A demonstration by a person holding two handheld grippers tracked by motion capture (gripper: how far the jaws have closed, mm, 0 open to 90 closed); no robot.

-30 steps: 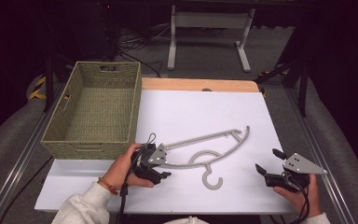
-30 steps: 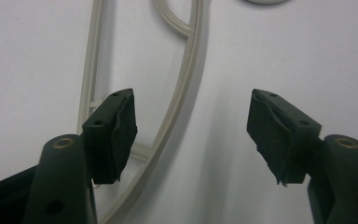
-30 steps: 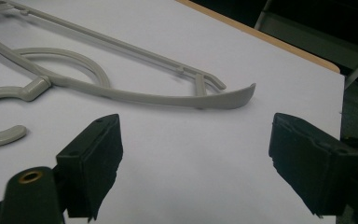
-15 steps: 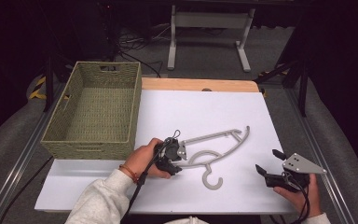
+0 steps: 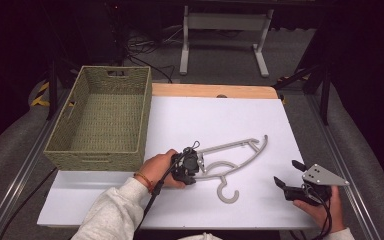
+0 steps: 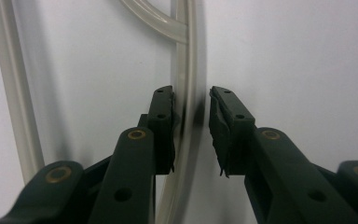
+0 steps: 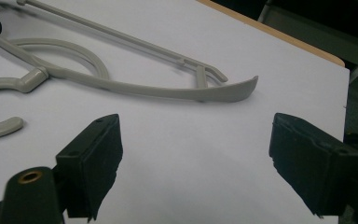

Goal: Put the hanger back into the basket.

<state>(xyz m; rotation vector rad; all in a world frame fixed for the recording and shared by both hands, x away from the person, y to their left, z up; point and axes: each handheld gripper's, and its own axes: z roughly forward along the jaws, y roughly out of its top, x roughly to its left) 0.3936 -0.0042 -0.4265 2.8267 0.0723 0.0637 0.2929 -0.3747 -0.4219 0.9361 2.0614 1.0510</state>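
Left gripper [image 5: 196, 163], jaws parted astride the grey hanger [image 5: 230, 160] arm at the white table's [image 5: 220, 120] centre, right gripper [image 5: 286, 176] wide open at 4 o'clock, wicker basket [image 5: 102, 117] at 10 o'clock, dark room beyond.

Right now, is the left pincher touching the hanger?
Touching. In the left gripper view the hanger runs between the left gripper jaws; one jaw presses its side, the other shows a slim gap.
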